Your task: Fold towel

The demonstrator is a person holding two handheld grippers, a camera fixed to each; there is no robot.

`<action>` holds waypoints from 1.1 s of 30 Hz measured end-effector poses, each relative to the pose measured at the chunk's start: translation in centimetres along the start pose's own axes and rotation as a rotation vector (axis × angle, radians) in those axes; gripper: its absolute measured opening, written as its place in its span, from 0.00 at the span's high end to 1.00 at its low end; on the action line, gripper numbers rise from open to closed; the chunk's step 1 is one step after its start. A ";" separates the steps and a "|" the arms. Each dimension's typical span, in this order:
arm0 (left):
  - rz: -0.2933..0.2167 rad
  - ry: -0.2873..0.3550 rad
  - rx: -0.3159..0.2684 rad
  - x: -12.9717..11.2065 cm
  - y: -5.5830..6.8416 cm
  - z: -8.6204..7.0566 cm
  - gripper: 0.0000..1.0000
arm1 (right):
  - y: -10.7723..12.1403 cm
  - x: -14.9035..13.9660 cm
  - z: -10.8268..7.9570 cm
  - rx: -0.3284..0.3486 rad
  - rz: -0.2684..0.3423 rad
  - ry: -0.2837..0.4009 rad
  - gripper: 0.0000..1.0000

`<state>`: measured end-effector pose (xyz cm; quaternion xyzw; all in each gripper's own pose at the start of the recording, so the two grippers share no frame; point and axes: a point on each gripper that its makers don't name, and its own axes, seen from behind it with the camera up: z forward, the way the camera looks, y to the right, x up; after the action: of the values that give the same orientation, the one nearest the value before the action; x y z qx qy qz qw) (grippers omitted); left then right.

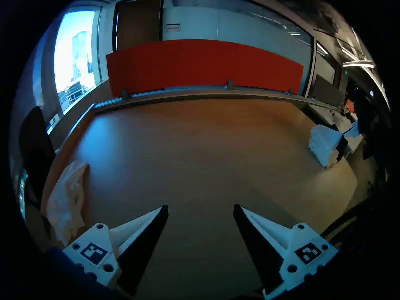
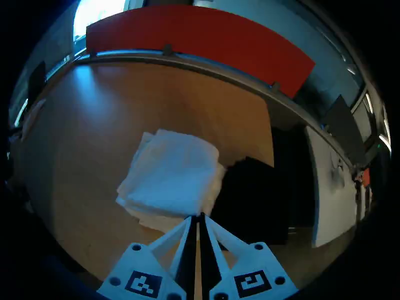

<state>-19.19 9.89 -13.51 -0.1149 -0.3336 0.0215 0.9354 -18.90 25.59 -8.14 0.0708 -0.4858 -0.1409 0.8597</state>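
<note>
place: office | cues: red desk divider (image 1: 200,65), long wooden table (image 1: 200,150), glass wall (image 1: 240,27), ceiling strip lights (image 1: 357,64)

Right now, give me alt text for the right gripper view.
A folded white towel lies on a wooden table, just ahead of the shut right hand-held gripper. A red panel stands behind the table.

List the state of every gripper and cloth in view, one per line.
folded towels: folded, stacked flat on the table.
crumpled cloth: unfolded, bunched at the table's edge.
left gripper: open, nothing between its fingers.
right gripper: shut, tips at the folded towels' near edge.
</note>
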 end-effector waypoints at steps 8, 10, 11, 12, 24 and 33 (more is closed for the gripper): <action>0.004 -0.006 0.007 -0.3 -0.1 -0.2 0.03 | 0.5 -2.6 1.5 -0.004 0.051 -0.043 0.97; 0.004 -0.007 0.009 -0.4 -0.2 -0.2 0.03 | 0.5 -3.1 1.8 -0.002 0.055 -0.053 0.97; 0.004 -0.008 0.010 -0.4 -0.2 -0.2 0.03 | 0.5 -3.4 1.9 -0.001 0.057 -0.059 0.97; 0.004 -0.009 0.011 -0.4 -0.2 -0.2 0.03 | 0.6 -3.6 2.0 -0.002 0.056 -0.065 0.97; 0.006 -0.013 0.017 -0.3 -0.5 -0.2 0.03 | 0.8 -5.0 3.2 -0.009 0.071 -0.098 0.97; 0.006 -0.015 0.016 -0.3 -0.6 -0.1 0.03 | 0.6 -5.2 3.5 -0.019 0.077 -0.097 0.96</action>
<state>-19.35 9.26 -13.61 -0.1083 -0.3402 0.0277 0.9337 -24.28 27.81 -10.40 0.0370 -0.5279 -0.1155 0.8406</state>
